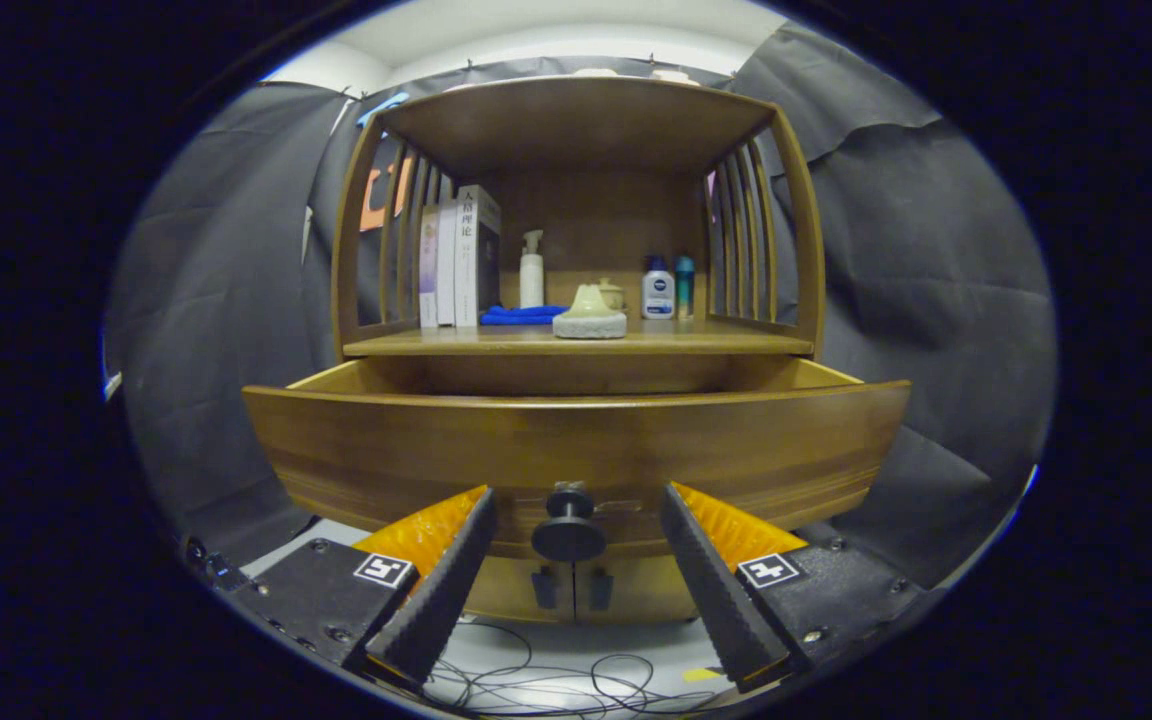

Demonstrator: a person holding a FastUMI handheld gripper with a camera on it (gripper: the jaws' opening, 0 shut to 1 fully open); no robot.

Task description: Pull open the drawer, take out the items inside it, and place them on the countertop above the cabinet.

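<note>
Black cloth walls hang close on the left and right of a wooden cabinet, with loose cables on the pale floor below it. Your drawer stands pulled out toward you; its front panel hides whatever lies inside, so you cannot count the contents. Its 1 round dark knob sits between your fingers, a gap showing on each side, nothing gripped. The gripper is spread wide. Below the knob you see 2 small dark handles on the lower doors.

On the shelf above the drawer, count 3 upright books at the left, 1 folded blue cloth beside them, 1 white pump bottle at the back, 1 pale soap-like lump on a round dish in the middle, 1 small jar behind it, and 2 bottles at the right. Slatted sides close the shelf left and right. The shelf's near edge is bare, and the desk top caps the cabinet.
</note>
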